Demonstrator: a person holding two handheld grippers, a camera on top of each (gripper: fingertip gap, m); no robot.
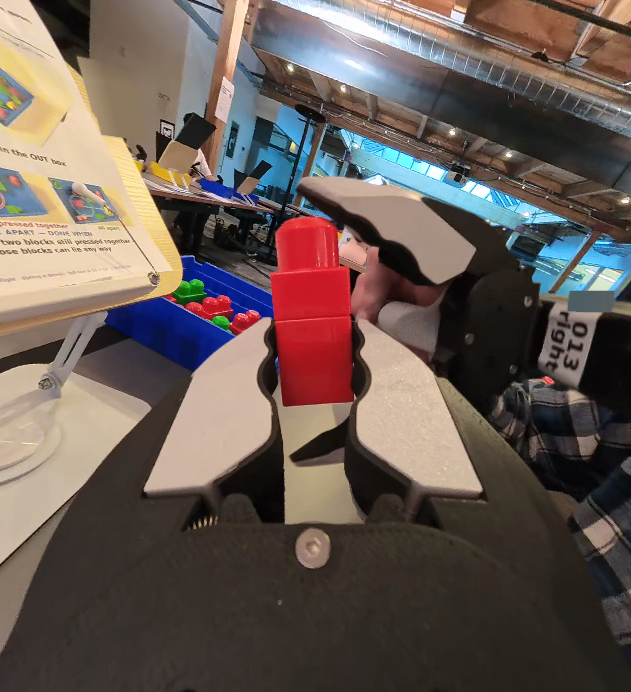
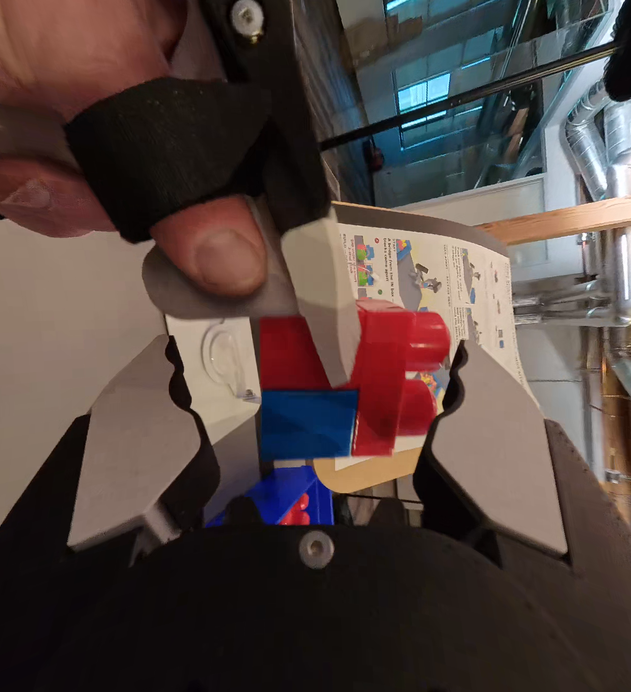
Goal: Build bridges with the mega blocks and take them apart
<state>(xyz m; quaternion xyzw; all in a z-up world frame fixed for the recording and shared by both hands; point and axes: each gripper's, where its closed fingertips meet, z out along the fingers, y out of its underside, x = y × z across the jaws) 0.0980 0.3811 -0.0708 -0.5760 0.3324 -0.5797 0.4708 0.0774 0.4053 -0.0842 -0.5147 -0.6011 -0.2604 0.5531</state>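
Against ceiling ducts (image 1: 456, 112), red block stack (image 1: 312, 318) upright, stud uppermost.

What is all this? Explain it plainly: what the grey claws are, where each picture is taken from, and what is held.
No robot here: a person holds a two-finger tool in each hand, with a camera on each looking along its fingers. One picture is taken from the left tool, the other from the right tool, rolled sideways.

The left tool is clamped on a red block, one leg of a small bridge; a blue block is the other leg, and a red two-stud block spans them. The right tool is wide open around the bridge, gripping nothing.

On the table are a blue bin of red and green blocks and an instruction sheet on a stand.
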